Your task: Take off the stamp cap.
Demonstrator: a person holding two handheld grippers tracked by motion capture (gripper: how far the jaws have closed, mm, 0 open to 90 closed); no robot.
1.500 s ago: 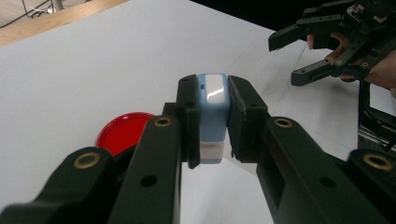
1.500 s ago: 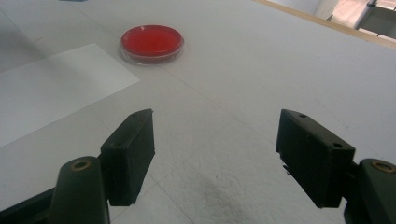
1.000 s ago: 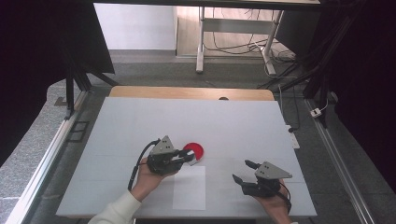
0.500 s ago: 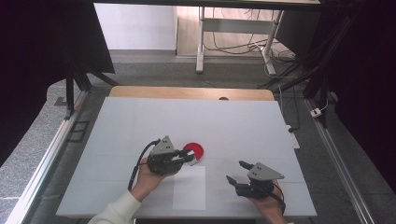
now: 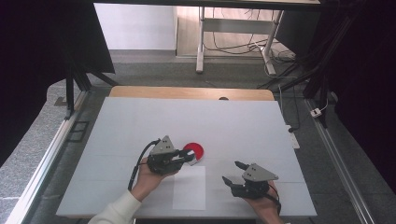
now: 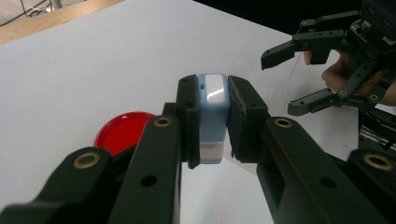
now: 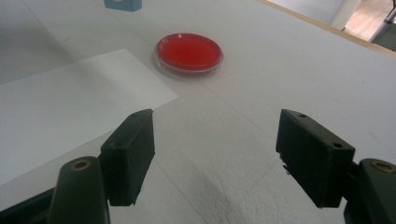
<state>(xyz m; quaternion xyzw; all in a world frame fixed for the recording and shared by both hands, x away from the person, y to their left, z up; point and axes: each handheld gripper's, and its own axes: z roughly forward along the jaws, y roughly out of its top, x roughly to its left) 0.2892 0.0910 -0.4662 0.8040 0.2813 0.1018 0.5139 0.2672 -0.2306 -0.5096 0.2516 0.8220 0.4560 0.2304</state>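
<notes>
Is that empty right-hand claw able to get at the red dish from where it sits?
Probably yes. The right gripper stands open, and only bare table lies between it and the red dish; the paper sheet lies off to one side.

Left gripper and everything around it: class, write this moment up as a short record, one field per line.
Left gripper: shut on the blue and white stamp, held above the table
Right gripper: open, holding nothing
Red ink pad: round, on the table, past the far edge of the paper
Sheet of paper: white, flat, between the two hands
</notes>
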